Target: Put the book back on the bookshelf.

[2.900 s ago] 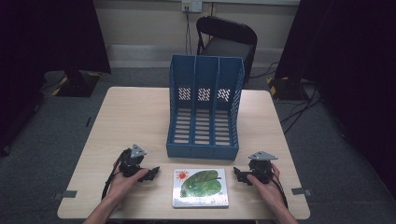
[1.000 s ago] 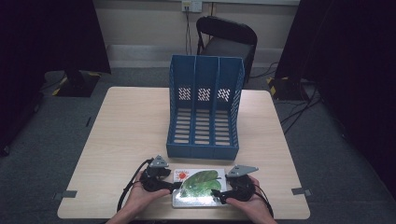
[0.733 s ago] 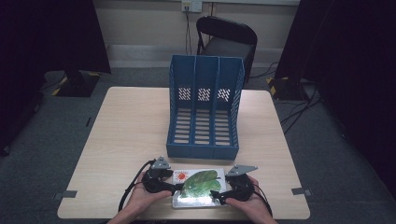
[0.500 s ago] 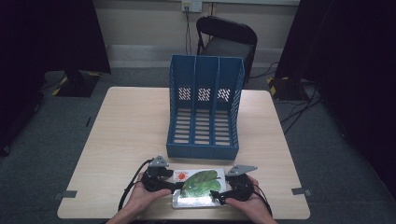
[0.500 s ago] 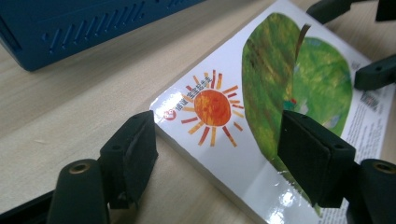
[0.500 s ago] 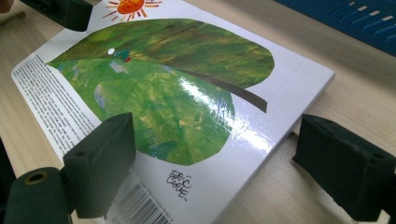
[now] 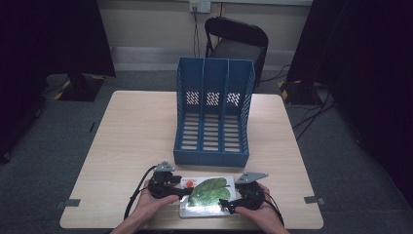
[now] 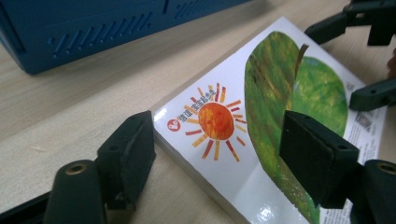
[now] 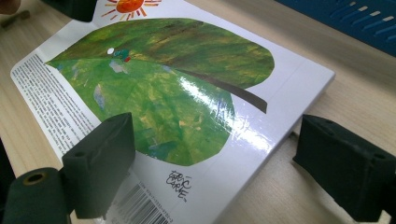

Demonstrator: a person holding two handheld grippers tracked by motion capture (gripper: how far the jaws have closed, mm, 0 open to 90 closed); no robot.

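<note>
At the table's near edge, my left gripper (image 7: 171,186) and right gripper (image 7: 233,204) straddle the book (image 7: 207,195), jaws released, positioned for a lift.

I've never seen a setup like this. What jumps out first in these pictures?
The big blue three-slot file rack stands upright at the middle of the table. In front of it, at the near edge, lies a glossy picture book with a large green leaf and an orange sun on its cover. A person's hands hold the left gripper and the right gripper at either end of the book, jaws open around its corners.
</note>
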